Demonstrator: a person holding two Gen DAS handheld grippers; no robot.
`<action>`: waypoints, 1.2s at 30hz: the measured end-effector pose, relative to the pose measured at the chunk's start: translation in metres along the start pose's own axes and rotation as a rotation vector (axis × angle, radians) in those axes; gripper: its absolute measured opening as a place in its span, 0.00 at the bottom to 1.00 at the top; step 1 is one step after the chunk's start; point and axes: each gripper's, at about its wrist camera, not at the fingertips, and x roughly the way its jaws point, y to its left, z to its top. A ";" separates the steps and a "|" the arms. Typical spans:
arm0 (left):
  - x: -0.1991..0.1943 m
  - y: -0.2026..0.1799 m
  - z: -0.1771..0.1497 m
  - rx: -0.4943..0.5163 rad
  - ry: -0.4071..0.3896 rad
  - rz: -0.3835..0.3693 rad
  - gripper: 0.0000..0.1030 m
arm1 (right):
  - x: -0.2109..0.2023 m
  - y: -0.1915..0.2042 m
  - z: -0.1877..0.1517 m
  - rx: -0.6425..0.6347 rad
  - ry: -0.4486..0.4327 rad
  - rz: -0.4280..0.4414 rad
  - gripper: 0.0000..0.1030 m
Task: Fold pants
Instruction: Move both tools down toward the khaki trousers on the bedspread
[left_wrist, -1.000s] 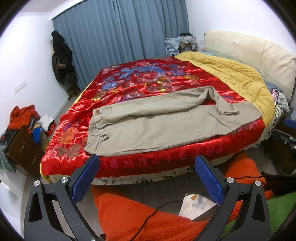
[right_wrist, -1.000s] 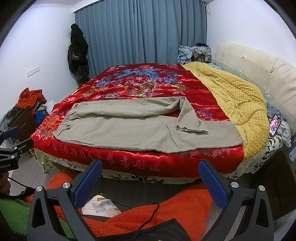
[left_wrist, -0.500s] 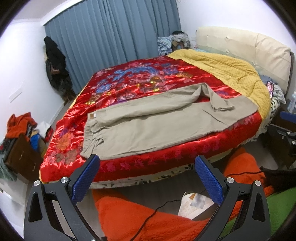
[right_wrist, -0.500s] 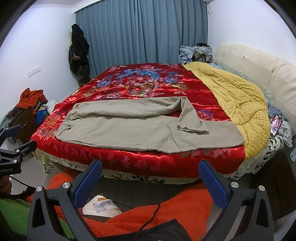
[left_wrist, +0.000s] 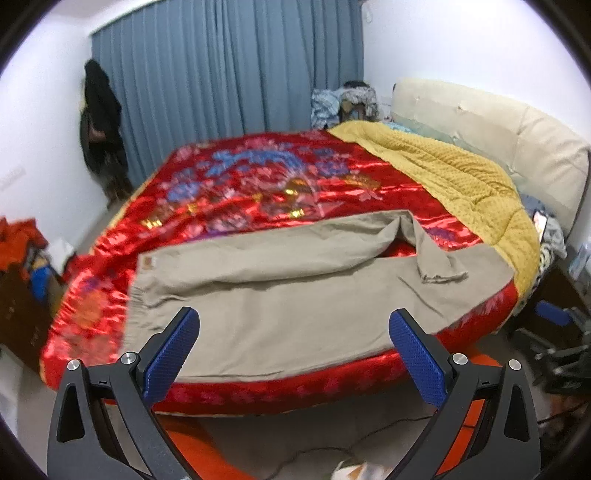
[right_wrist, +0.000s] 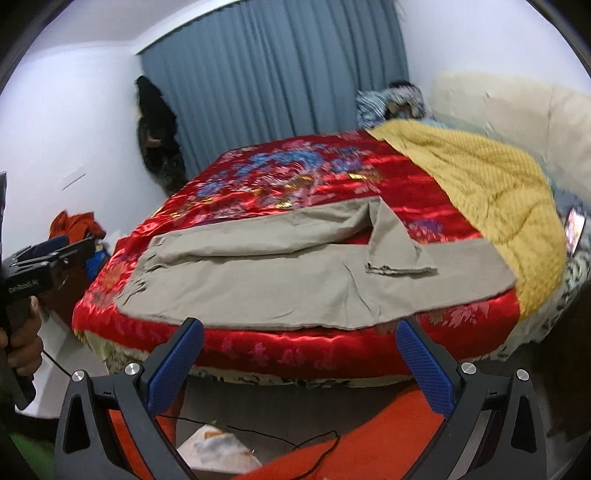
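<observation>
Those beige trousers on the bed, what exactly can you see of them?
The pants are plain khaki, seemingly woven cotton, spread lengthwise along the near edge of the red bedspread. The gathered waistband lies to the left, with a small tan patch at its far corner. One leg lies flat; the end of the other is folded back across it, with a frayed-looking hem. The far cuff meets the yellow blanket. Neither gripper touches them.

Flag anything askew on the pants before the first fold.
The khaki pants lie flat on the red bedspread, but the far leg's cuff is flipped back across the near leg instead of lying straight.
</observation>
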 end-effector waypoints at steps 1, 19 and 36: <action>0.011 -0.001 -0.001 -0.014 0.025 0.001 0.99 | 0.012 -0.005 0.003 -0.009 0.010 -0.009 1.00; 0.107 0.029 -0.045 -0.199 0.367 0.083 0.99 | 0.301 -0.098 0.060 -0.212 0.306 -0.201 0.04; 0.174 0.037 -0.014 -0.231 0.354 0.077 0.99 | 0.305 -0.306 0.295 -0.124 0.254 -0.816 0.39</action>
